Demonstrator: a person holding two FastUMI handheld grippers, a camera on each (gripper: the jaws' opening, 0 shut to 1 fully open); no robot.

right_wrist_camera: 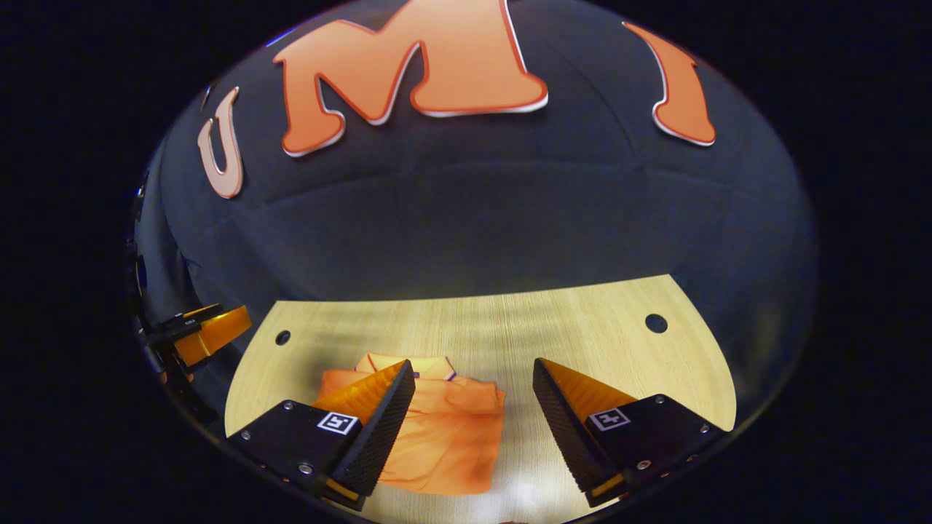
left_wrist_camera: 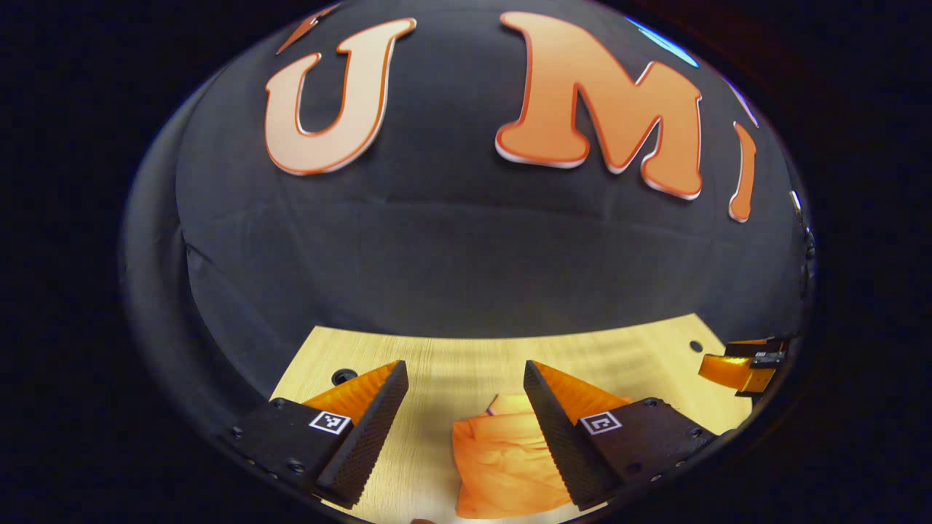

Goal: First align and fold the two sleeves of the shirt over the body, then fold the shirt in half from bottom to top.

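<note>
1. In the left gripper view, the left hand-held gripper [left_wrist_camera: 466, 429] shows at the bottom of the frame, its two fingers spread wide apart with nothing between them.
2. Below and between those fingers, in the lower centre, lies the orange shirt [left_wrist_camera: 502, 458] on the pale wooden tabletop [left_wrist_camera: 451, 364]. The gripper's right-hand finger covers part of it.
3. The shirt is already a compact folded bundle, and here its long side runs from the bottom of the frame up toward the middle.
4. At the right edge of this view, the other hand-held gripper shows small and far off, above the tabletop's edge.
5. In the right gripper view, the right hand-held gripper [right_wrist_camera: 473, 429] sits at the bottom of the frame, its fingers also held wide apart and gripping nothing.
6. The shirt [right_wrist_camera: 444, 437] lies in the lower centre-left of this view, flat on the tabletop [right_wrist_camera: 582, 327], partly behind the gripper's left-hand finger.
7. Its collar [right_wrist_camera: 408, 364] points toward the top of the frame, toward the booth's dark wall, and its folded lower edge lies nearest the bottom, so its long axis runs bottom to top.
8. Small round holes [right_wrist_camera: 656, 322] mark the tabletop near its far corners.
9. The left hand-held gripper [right_wrist_camera: 207, 331] appears at the left edge of this view, apart from the shirt.
</note>
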